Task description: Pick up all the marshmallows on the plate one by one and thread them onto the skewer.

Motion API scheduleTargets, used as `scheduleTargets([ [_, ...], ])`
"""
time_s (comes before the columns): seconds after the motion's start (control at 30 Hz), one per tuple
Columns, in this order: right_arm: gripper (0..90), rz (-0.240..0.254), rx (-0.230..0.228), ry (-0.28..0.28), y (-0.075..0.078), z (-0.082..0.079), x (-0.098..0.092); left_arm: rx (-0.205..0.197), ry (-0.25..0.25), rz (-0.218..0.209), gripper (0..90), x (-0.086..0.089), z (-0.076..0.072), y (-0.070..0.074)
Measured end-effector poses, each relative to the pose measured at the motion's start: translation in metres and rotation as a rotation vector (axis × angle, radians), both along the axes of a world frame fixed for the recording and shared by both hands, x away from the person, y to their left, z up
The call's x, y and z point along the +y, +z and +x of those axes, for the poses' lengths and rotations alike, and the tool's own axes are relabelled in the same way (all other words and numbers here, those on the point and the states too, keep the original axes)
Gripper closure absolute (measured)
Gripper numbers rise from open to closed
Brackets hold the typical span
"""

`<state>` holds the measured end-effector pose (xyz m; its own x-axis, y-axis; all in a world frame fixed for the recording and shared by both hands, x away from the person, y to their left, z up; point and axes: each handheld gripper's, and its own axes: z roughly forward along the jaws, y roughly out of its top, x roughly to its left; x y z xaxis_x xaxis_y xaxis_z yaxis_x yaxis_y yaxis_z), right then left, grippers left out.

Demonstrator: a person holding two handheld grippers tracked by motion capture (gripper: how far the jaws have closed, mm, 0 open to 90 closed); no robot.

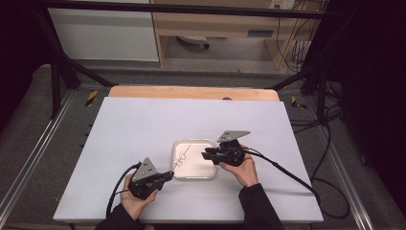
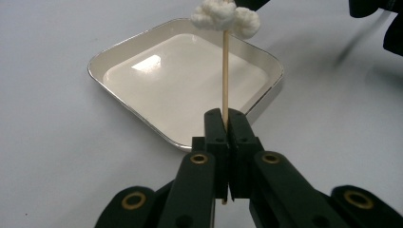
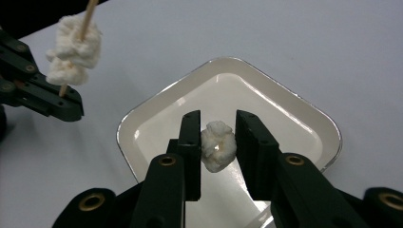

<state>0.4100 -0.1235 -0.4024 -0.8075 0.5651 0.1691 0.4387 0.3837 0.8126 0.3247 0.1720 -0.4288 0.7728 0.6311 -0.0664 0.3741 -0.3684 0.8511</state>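
My left gripper [image 2: 226, 116] is shut on a thin wooden skewer [image 2: 225, 71] that stands up from its jaws. A clump of white puffy pieces [image 2: 225, 16] is threaded near the skewer's tip. In the high view the left gripper [image 1: 171, 175] sits at the front left corner of a white square tray [image 1: 196, 177], and the skewer [image 1: 184, 154] slants over it. My right gripper [image 3: 217, 118] is shut on one more white puffy piece [image 3: 217, 145], held above the tray [image 3: 266, 99]. To its upper left, the loaded skewer [image 3: 88, 14] and its clump [image 3: 73, 47] hang.
The tray rests near the front middle of a pale table top [image 1: 143, 129] with a wooden strip [image 1: 191, 92] along its far edge. Black frame bars [image 1: 57, 81] stand at the far corners. A cable [image 1: 287, 172] trails from the right gripper across the table's right side.
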Motion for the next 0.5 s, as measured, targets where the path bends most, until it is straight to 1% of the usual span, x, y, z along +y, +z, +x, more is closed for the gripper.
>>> scheduleTargets([
  [0.13, 73.1, 0.043, -0.003, 0.007, 0.008, -0.004, -0.004, -0.002, -0.003, -0.001, 88.7, -0.001, 0.0, 0.0],
  [0.33, 73.3, 0.122, -0.003, 0.023, 0.021, -0.008, -0.009, -0.002, -0.006, -0.001, 88.7, -0.001, -0.001, 0.0],
  [0.5, 73.6, 0.173, -0.004, 0.027, 0.031, -0.012, -0.014, -0.003, -0.008, 0.001, 88.7, -0.001, -0.001, 0.0],
])
